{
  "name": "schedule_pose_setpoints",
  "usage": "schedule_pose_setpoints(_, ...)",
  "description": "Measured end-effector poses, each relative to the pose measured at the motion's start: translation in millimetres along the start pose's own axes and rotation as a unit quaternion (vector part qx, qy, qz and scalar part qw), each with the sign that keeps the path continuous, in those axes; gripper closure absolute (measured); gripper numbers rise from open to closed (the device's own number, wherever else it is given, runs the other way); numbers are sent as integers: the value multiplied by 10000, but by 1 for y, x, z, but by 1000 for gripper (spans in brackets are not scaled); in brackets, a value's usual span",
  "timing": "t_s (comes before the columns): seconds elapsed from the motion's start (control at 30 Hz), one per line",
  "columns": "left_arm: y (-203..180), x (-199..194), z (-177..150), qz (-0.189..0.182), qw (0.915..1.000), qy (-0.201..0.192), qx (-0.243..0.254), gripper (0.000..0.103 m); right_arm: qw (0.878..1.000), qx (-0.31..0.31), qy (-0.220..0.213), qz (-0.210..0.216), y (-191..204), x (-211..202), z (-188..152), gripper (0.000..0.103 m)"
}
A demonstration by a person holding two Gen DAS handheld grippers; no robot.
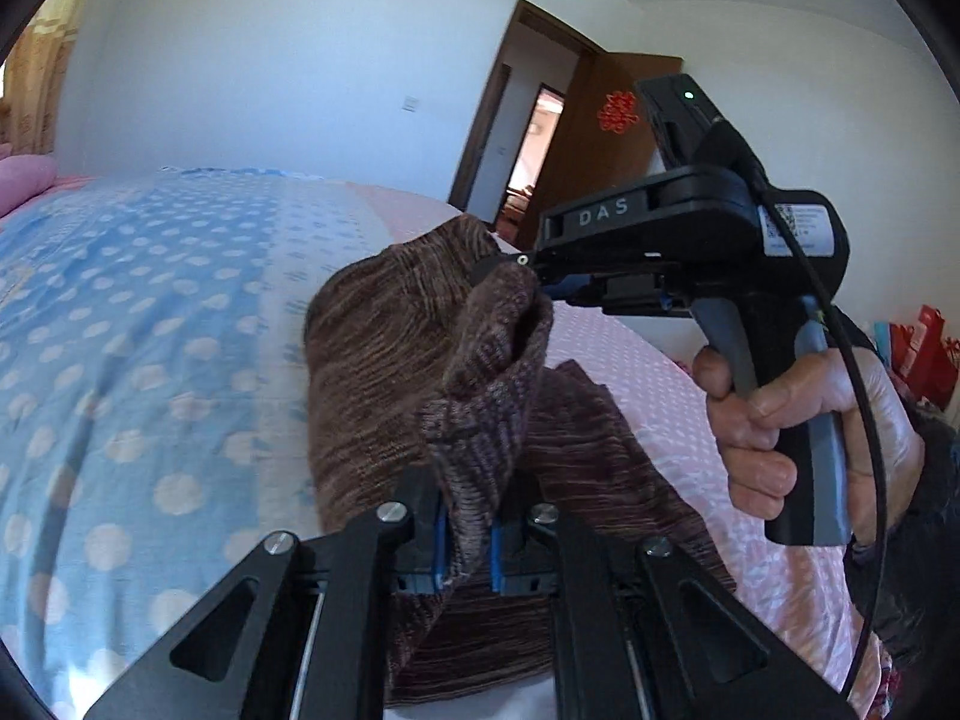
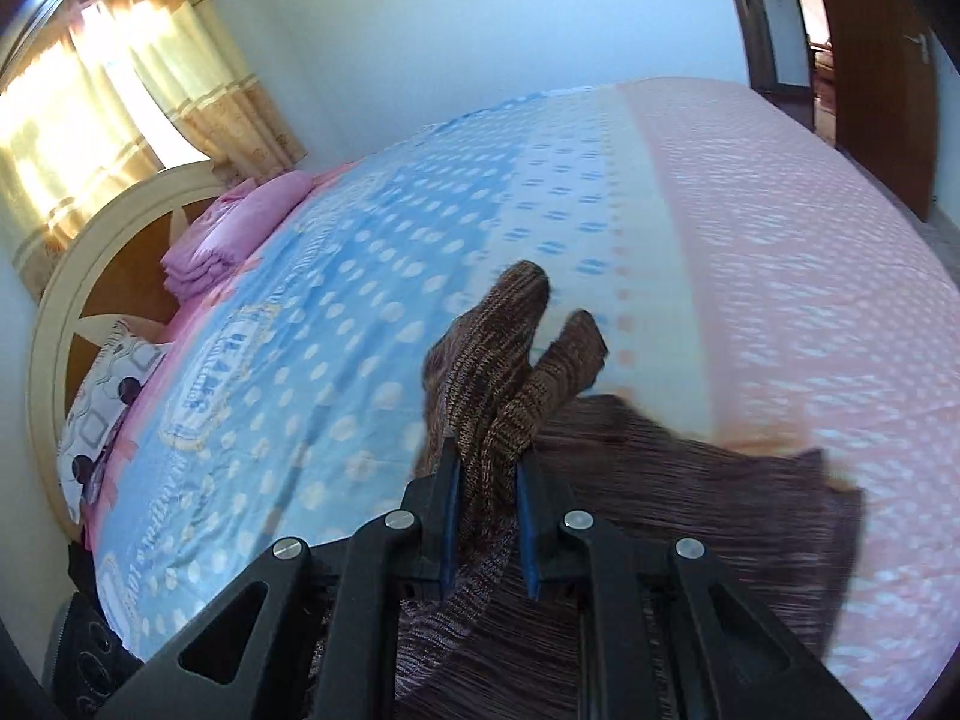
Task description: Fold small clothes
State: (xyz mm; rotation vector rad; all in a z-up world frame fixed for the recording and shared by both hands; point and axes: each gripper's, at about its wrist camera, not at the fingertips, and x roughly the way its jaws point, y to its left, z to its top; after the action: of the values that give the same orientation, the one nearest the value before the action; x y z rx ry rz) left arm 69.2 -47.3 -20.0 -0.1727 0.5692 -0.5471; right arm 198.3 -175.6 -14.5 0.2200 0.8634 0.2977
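**Both grippers clamped on the sweater**

While the left gripper (image 1: 467,546) pinches a knit edge of the brown sweater (image 1: 384,372), jaws tight on it, the right gripper (image 2: 489,516) bites another bunched bit. Sweater's partly lifted, rest draped on the bed (image 2: 750,252). Further back: pink pillows (image 2: 210,252), curtains (image 2: 108,78), open door (image 1: 576,138).

From my feed the bed (image 2: 780,240) wears a blue-and-pink dotted sheet, with folded pink bedding (image 2: 207,258) and a brown knit garment (image 2: 690,468) lying on it.

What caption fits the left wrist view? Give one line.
Both tools, left and right, pinch a brown knit garment above the bed.
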Motion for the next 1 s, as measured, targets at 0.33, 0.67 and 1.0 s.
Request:
schedule_pose_setpoints(0.33,-101,56,-41,-525,9892,773,1130,93,9957,902,42,-202,-130,-28,-57,87)
schedule_pose_setpoints(0.67,-109,65,-49,-472,9827,1189,1339,93,9890,1471,-72,130,-172,-15,-95,87)
schedule_pose_setpoints(1.0,-118,68,-57,-187,9777,1396,1560,93,9861,1602,-276,347,-180,-16,-107,87)
